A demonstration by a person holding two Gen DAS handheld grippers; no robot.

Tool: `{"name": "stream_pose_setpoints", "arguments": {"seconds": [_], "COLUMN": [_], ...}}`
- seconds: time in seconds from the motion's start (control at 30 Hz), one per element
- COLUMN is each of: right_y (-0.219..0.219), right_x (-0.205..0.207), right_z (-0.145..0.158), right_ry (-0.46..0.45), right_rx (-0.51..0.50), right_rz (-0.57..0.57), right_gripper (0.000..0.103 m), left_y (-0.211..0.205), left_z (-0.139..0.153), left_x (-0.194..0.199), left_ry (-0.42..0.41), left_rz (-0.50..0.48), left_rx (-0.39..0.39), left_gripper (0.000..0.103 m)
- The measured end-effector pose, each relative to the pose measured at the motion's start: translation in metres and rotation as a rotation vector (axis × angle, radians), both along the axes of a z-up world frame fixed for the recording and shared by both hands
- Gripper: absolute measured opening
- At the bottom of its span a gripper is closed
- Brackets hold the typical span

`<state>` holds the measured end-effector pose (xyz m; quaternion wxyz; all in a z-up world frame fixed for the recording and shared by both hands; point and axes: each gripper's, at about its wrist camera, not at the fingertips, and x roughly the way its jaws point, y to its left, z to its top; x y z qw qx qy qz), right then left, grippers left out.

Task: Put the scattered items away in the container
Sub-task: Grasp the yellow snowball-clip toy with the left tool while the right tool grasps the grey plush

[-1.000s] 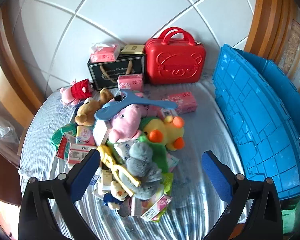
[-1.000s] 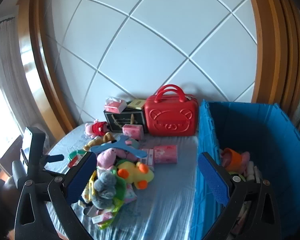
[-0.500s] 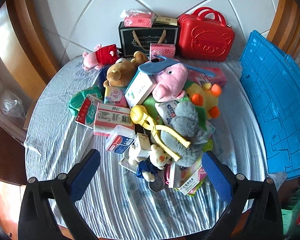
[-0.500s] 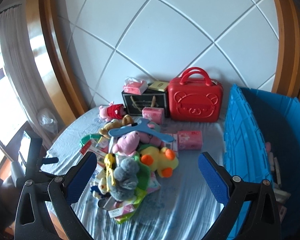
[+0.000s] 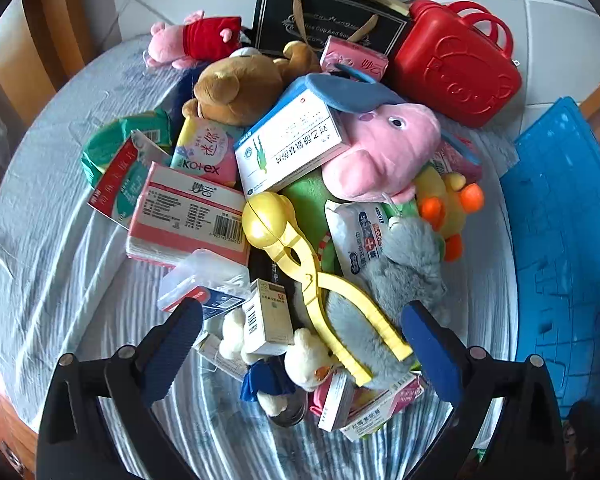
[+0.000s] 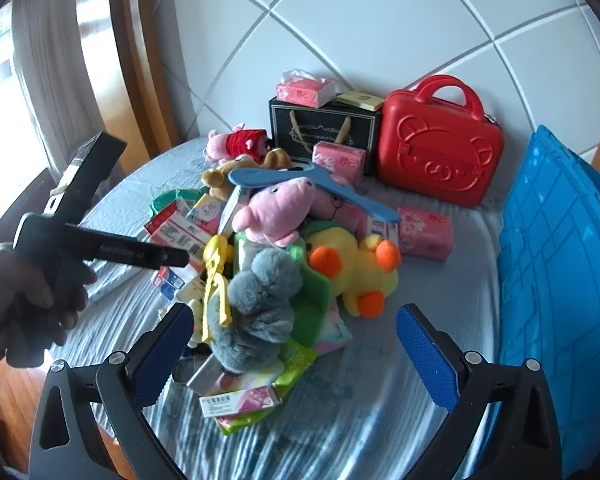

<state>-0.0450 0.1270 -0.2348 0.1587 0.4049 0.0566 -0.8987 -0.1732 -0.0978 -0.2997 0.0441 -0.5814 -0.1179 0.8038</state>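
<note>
A heap of toys and packets lies on the striped cloth. My left gripper is open just above its near end, where a small white box, yellow plastic tongs and a grey plush sit between the fingers. Nothing is gripped. My right gripper is also open and hovers in front of the same grey plush. Beyond it are a pink pig plush and a yellow duck. The blue crate stands at the right, its inside hidden.
A red bear case, a black gift bag and pink tissue packs stand against the white tiled wall. A hand holds the left tool's handle at the left. Bare cloth lies between the heap and the crate.
The left gripper has dropped and closed in on the near end of the heap. The right gripper has swung left from the crate toward the heap. Both stayed open.
</note>
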Motion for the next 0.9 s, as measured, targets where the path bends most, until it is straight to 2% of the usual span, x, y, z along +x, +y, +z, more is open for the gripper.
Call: {"name": "stream_pose_setpoints", "arguments": {"seconds": [0.17,0.27,0.33,0.4,0.43,0.5,0.73,0.9], "right_y": [-0.018,-0.021,-0.022,-0.023,-0.024,-0.027,-0.046,-0.07], "right_x": [-0.009,-0.011,-0.014,-0.017,-0.019,-0.023,-0.038,-0.05], "right_z": [-0.038,-0.05,-0.058,-0.067,-0.071,-0.08,-0.106,-0.122], "right_ry": [-0.051,-0.068,-0.082,-0.091,-0.096,-0.113,-0.153,-0.172], "right_rx": [0.028,0.036,0.04,0.042,0.044,0.048,0.06,0.082], "right_rz": [0.037,0.035,0.032,0.03,0.031,0.036,0.085,0.134], "right_gripper": [0.102,0.102,0.102,0.102,0.102,0.102,0.102,0.102], "left_y": [-0.008,-0.006,-0.004,-0.003,-0.003,0.0,0.003,-0.014], "left_z": [-0.055,-0.074,-0.085,-0.094,-0.096,-0.095,-0.054,-0.033], "left_x": [-0.03,-0.042,-0.047,-0.05,-0.051,-0.051,-0.039,-0.034], "left_ry": [-0.115,-0.12,-0.122,-0.125,-0.117,-0.087,0.026,0.055], "left_rz": [0.098,0.112,0.114,0.117,0.115,0.09,0.016,0.009], "left_rx": [0.058,0.089,0.085,0.074,0.089,0.099,0.081,0.066], "left_gripper": [0.09,0.082,0.072,0.056,0.053,0.038,0.034,0.033]}}
